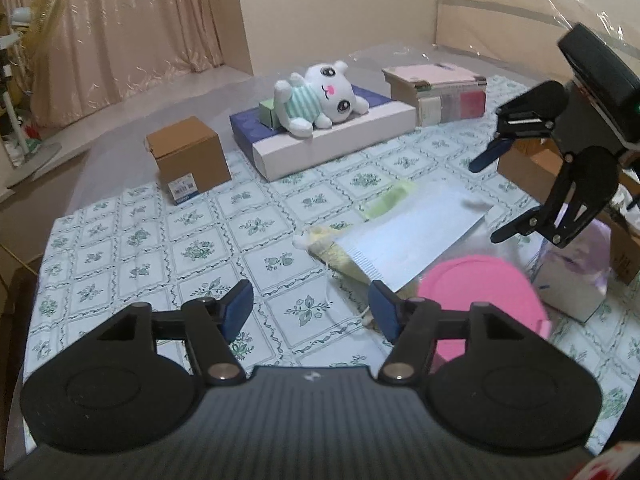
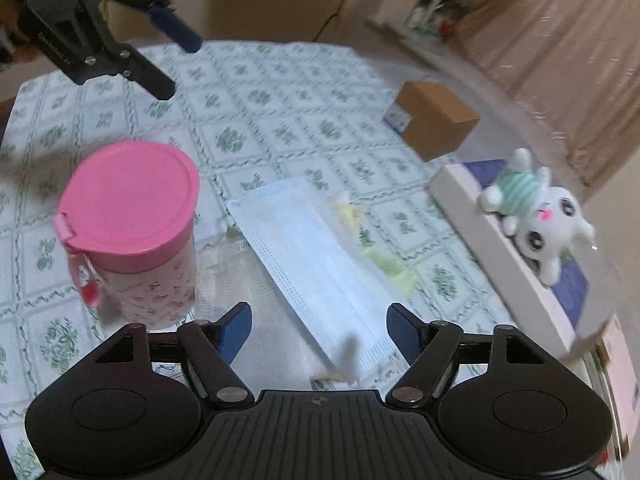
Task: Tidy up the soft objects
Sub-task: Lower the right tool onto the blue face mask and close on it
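Observation:
A white plush bunny [image 1: 320, 96] [image 2: 536, 216] in a green striped shirt lies on a flat blue and white box [image 1: 340, 148]. A pale blue face mask [image 1: 412, 232] [image 2: 316, 252] rests flat on the tablecloth, over a yellow-green soft item [image 1: 332, 248] [image 2: 392, 268]. My left gripper [image 1: 310, 310] [image 2: 172, 62] is open above bare tablecloth, left of the mask. My right gripper [image 2: 320, 328] [image 1: 494, 198] is open over the mask's near end; its pads do not press on the mask.
A pink-lidded cup [image 2: 132, 200] [image 1: 480, 292] stands beside the mask. A brown cardboard box [image 1: 188, 156] [image 2: 434, 120], a stack of books [image 1: 436, 92] and a small green packet [image 1: 268, 110] sit at the far side. More boxes [image 1: 624, 252] crowd the right.

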`<move>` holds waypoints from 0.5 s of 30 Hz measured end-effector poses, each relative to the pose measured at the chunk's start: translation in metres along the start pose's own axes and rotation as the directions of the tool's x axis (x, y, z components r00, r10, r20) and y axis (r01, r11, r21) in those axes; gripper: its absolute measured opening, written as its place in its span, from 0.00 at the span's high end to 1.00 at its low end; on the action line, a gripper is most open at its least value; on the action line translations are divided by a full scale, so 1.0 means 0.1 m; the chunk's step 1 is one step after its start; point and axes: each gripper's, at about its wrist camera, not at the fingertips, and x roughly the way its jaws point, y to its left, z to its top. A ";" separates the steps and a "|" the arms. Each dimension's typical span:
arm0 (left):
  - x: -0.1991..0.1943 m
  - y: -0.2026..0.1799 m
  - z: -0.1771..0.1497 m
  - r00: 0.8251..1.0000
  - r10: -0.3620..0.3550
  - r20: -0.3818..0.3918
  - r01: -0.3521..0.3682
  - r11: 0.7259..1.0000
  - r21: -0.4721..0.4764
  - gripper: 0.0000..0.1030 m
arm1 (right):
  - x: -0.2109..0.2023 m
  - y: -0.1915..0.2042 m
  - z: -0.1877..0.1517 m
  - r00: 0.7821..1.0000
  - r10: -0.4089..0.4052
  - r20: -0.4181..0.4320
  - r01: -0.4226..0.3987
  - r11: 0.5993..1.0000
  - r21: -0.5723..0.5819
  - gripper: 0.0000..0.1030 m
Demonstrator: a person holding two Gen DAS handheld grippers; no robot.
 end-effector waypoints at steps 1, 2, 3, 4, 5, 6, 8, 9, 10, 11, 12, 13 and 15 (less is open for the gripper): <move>0.05 0.02 0.00 1.000 -0.004 -0.004 0.004 1.000 0.005 0.40 | 0.06 -0.03 0.03 1.000 0.016 -0.011 -0.016 1.000 -0.013 0.26; 0.10 0.04 0.00 1.000 -0.006 -0.009 0.006 1.000 0.012 0.40 | 0.13 -0.06 0.05 0.999 0.029 -0.024 -0.029 0.999 -0.027 0.26; 0.14 0.06 0.00 1.000 -0.008 -0.012 0.008 1.000 0.018 0.40 | 0.20 -0.09 0.08 0.999 0.040 -0.036 -0.042 0.998 -0.041 0.26; 0.19 0.08 0.01 1.000 -0.009 -0.016 0.009 1.000 0.022 0.40 | 0.24 -0.11 0.09 0.998 0.048 -0.044 -0.050 0.997 -0.052 0.26; 0.23 0.10 0.01 1.000 -0.009 -0.019 0.010 1.000 0.024 0.40 | 0.30 -0.14 0.12 0.997 0.055 -0.054 -0.058 0.996 -0.061 0.26; 0.27 0.12 0.01 1.000 -0.010 -0.022 0.010 1.000 0.026 0.40 | 0.36 -0.17 0.15 0.996 0.061 -0.066 -0.065 0.996 -0.066 0.26; 0.34 0.15 0.02 1.000 -0.014 -0.026 0.015 1.000 0.025 0.40 | 0.48 -0.23 0.19 0.993 0.075 -0.089 -0.082 0.994 -0.076 0.26; 0.37 0.17 0.02 0.999 -0.017 -0.027 0.018 1.000 0.025 0.40 | 0.54 -0.26 0.21 0.991 0.086 -0.104 -0.095 0.992 -0.081 0.26; 0.40 0.18 0.02 0.999 -0.018 -0.027 0.019 1.000 0.025 0.40 | 0.59 -0.27 0.22 0.989 0.097 -0.116 -0.106 0.991 -0.083 0.26; 0.42 0.19 0.01 0.999 -0.021 -0.026 0.022 0.999 0.023 0.40 | 0.63 -0.30 0.23 0.987 0.106 -0.124 -0.116 0.990 -0.081 0.26; 0.44 0.19 0.01 0.999 -0.025 -0.026 0.025 0.999 0.022 0.40 | 0.67 -0.33 0.23 0.984 0.114 -0.133 -0.125 0.989 -0.074 0.26; 0.47 0.20 0.01 0.999 -0.030 -0.025 0.031 0.999 0.019 0.40 | 0.69 -0.35 0.24 0.982 0.124 -0.140 -0.133 0.989 -0.062 0.26; 0.49 0.22 -0.01 0.999 -0.041 -0.027 0.041 0.999 0.014 0.39 | 0.73 -0.41 0.26 0.977 0.156 -0.147 -0.160 0.987 -0.022 0.26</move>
